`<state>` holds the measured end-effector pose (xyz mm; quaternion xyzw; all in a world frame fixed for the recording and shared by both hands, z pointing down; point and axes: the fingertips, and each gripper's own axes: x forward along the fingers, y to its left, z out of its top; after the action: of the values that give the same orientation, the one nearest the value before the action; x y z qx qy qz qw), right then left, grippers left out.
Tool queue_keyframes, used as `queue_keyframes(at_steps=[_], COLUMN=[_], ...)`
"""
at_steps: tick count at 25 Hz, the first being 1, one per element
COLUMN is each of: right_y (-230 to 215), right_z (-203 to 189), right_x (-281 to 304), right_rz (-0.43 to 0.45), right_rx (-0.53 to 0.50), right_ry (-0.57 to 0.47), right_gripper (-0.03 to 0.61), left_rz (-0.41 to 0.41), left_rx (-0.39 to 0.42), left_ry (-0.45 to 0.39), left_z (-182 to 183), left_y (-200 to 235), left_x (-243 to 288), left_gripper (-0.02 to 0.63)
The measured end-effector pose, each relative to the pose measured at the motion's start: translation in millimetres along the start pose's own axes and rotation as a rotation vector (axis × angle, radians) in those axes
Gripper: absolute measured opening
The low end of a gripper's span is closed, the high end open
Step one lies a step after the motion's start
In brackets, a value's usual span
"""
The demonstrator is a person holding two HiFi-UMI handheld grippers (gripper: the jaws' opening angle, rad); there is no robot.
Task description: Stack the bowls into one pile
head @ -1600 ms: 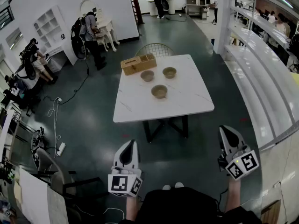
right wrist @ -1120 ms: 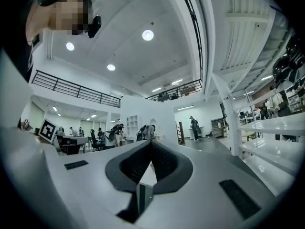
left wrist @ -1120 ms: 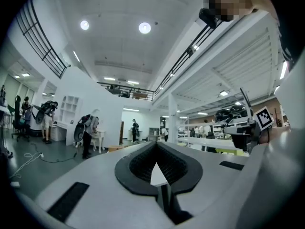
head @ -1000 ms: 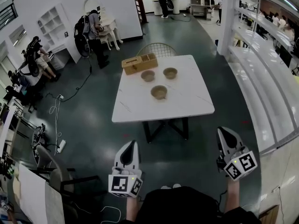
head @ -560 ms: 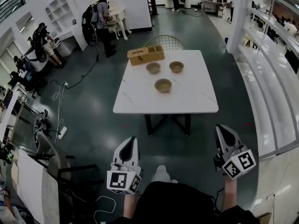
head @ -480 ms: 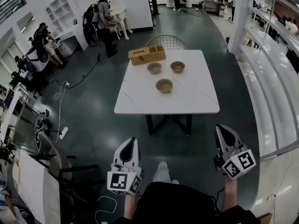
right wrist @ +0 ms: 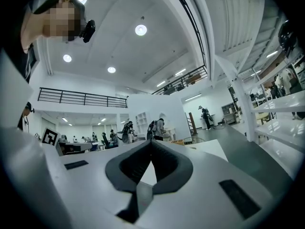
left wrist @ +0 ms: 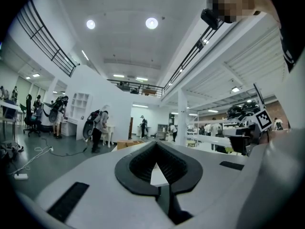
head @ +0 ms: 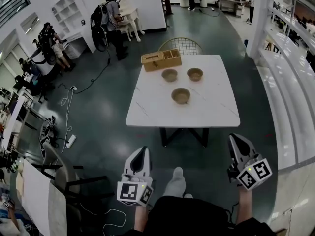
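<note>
You face a square white bench (head: 152,107), its top faintly veined like marble. A rectangular wooden box (head: 161,60) sits at its far edge. Three round tan bowls lie apart, unstacked: far-left bowl (head: 170,74), far-right bowl (head: 195,73), near bowl (head: 180,95). Your left tongs (head: 142,151) and right tongs (head: 234,139) are clenched, empty, well short of the bench.

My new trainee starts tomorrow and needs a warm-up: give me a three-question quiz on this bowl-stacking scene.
1. How many bowls stand on the white table?
2. True or false: two bowls are already nested together.
3. The wooden box sits at the table's: A) near edge, B) far left corner, C) centre.
Key: 1. Three. 2. False; all stand apart. 3. B.
</note>
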<state>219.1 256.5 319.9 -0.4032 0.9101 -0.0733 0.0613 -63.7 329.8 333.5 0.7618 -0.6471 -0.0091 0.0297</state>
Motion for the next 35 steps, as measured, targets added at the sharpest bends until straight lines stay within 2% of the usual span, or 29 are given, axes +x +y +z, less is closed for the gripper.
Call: queue_keyframes(at_steps=[10, 22, 26, 35], right_y=[-21.7, -61.6, -71.1, -90.6], right_z=[0.3, 2.4, 7.9, -14.9], right_x=[84.0, 151.8, 174.2, 182.9], right_rz=[-0.019, -0.094, -0.107, -0.177], right_rx=[-0.002, 0.005, -0.007, 0.052], right_ry=[0.010, 0.013, 0.002, 0.003], right_gripper=[0.014, 0.014, 0.014, 0.014], left_rz=[-0.022, -0.081, -0.119, -0.199], left_rx=[-0.019, -0.045, -0.042, -0.036], left_ry=[-0.002, 0.005, 0.008, 0.031], left_z=[5.7, 7.5, 6.2, -9.3], left_y=[49.1, 89.0, 96.7, 92.7], left_x=[77.4, 161.1, 192.0, 231.9], left_gripper=[0.014, 0.014, 0.014, 0.014])
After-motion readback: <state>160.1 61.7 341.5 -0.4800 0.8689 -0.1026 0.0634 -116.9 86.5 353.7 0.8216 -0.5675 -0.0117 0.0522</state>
